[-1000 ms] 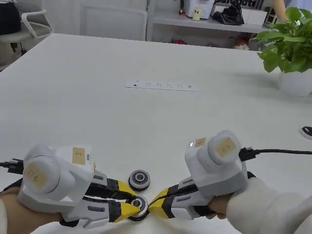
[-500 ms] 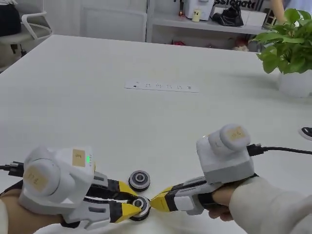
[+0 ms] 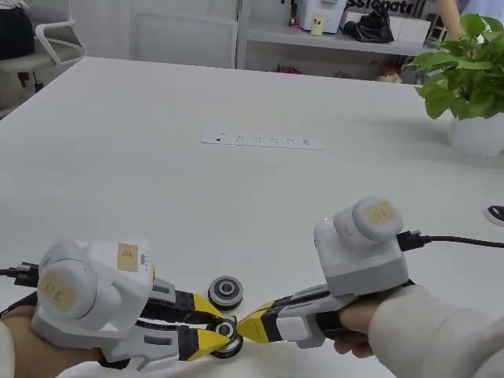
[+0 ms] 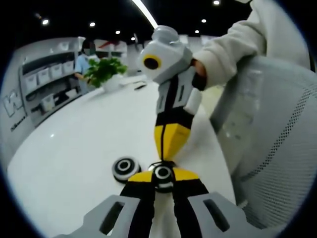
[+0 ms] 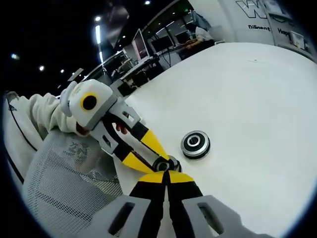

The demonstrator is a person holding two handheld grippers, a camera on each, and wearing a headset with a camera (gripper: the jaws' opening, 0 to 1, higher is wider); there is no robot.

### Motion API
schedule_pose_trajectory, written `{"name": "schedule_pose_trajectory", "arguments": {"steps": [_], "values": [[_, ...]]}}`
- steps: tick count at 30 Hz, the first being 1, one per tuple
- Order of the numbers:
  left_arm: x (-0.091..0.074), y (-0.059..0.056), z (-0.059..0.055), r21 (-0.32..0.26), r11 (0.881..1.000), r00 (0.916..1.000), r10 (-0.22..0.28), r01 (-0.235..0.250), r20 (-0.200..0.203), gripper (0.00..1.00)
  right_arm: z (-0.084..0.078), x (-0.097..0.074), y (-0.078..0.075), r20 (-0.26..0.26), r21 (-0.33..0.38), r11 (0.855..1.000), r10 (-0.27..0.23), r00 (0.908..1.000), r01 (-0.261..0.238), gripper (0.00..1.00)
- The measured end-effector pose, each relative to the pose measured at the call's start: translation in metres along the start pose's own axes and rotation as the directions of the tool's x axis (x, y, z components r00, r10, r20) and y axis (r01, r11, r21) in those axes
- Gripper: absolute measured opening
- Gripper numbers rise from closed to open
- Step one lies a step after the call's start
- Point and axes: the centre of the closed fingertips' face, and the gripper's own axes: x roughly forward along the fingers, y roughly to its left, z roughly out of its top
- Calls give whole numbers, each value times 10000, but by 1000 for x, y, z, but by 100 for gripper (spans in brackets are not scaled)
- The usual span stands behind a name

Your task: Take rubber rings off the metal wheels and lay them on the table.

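As left tool (image 3: 217, 328) pinches it, wheel (image 4: 162, 173) lies (flat).

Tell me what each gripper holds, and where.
Left gripper clamps a metal wheel by its rim. Right gripper, tips closed, touches that rim; whether it pinches the rubber ring cannot be told.

Far wheel (image 3: 226, 291) just behind near wheel (image 3: 227, 329) on table (image 3: 236, 205), seemingly apart.

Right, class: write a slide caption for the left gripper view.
Left gripper clamps one wheel, the shut right gripper touching it; second wheel lies alongside.
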Motion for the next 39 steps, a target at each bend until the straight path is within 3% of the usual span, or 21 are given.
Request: {"name": "schedule_pose_trajectory", "arguments": {"steps": [6, 8, 11, 20, 26, 34, 39], "values": [[0, 0, 0, -41, 10000, 10000, 26, -26, -2, 14, 3, -1, 3, 107, 36, 9999, 160, 9998, -161, 0], [0, 1, 0, -53, 10000, 10000, 38, -38, 4, 14, 12, -1, 8, 505, 21, 9994, 352, 9981, -354, 0], [0, 1, 0, -106, 9999, 10000, 52, -51, 1, 14, 15, -3, 4, 497, 10, 9999, 132, 9987, -133, 0], [-1, 0, 0, -618, 9981, 10000, -32, 28, -65, 14, 9, -2, 3, 290, 72, 9999, 88, 9995, -90, 0], [-2, -2, 1, -213, 9997, 9994, -90, 83, -343, 15, 7, -3, 2, 158, 296, 9996, 41, 9999, -46, 0], [-9, -12, 5, 41, 9983, 9969, -573, 576, -549, 23, 6, -5, 3, 100, 327, 9994, 66, 9999, -70, 0], [-19, -13, 10, -52, 9978, 9968, -655, 653, -456, 29, 7, -9, 3, 163, 441, 9990, 58, 9998, -65, 0]]}}
